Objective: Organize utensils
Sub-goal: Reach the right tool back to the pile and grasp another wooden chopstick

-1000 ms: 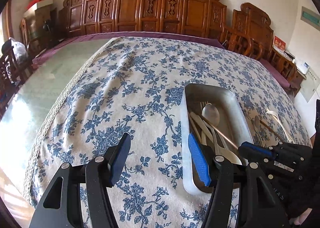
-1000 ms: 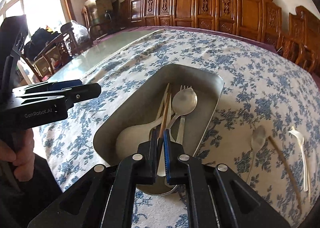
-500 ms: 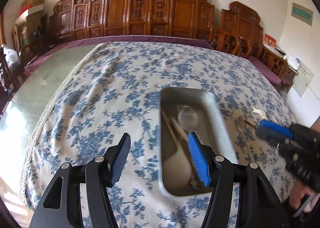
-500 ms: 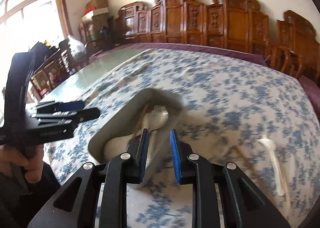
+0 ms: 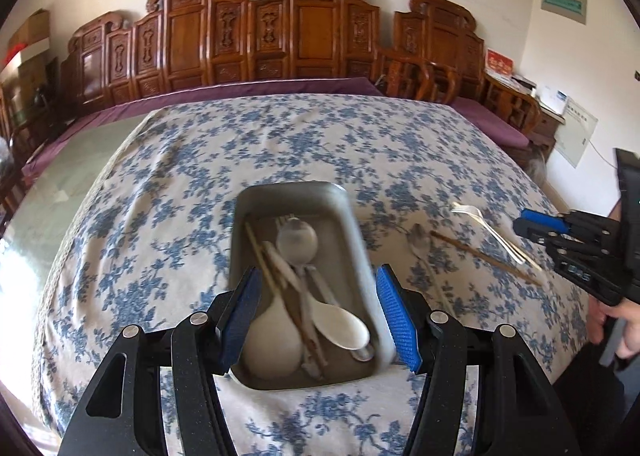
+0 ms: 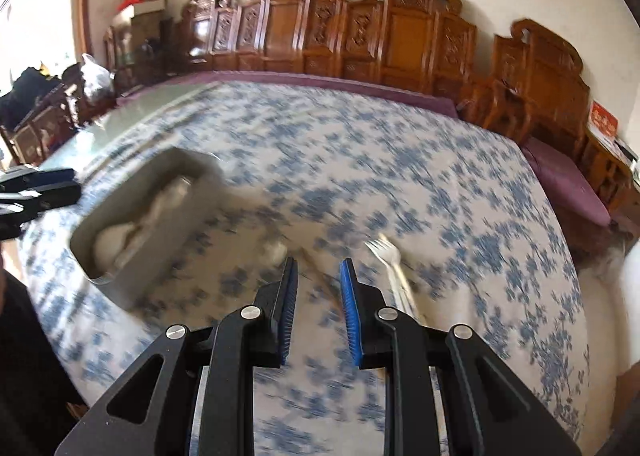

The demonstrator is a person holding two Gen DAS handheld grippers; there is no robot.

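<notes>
A metal tray (image 5: pixel 288 189) sits on the flowered cloth and holds two white rice spoons (image 5: pixel 276 340), a metal spoon (image 5: pixel 298 242) and chopsticks (image 5: pixel 260 256). My left gripper (image 5: pixel 316 276) hovers open over the tray's near end, gripping nothing. Right of the tray lie a metal spoon (image 5: pixel 419 240), a brown chopstick (image 5: pixel 480 256) and a white fork (image 5: pixel 494 230). My right gripper (image 6: pixel 319 263) is open and empty above the cloth, between the blurred spoon (image 6: pixel 276 252) and fork (image 6: pixel 390 260). The tray (image 6: pixel 168 244) is to its left.
Carved wooden chairs (image 5: pixel 288 35) line the far side of the table. The blue-flowered cloth (image 5: pixel 280 135) ends at a bare glass strip (image 5: pixel 60 183) on the left. A hand (image 5: pixel 624 332) holds the right gripper's handle. The left gripper (image 6: pixel 36 191) shows at the right view's left edge.
My right gripper opened, left the chopstick in the tray and swung right to the loose utensils. My left gripper shifted right, so the tray now lies between its fingers.
</notes>
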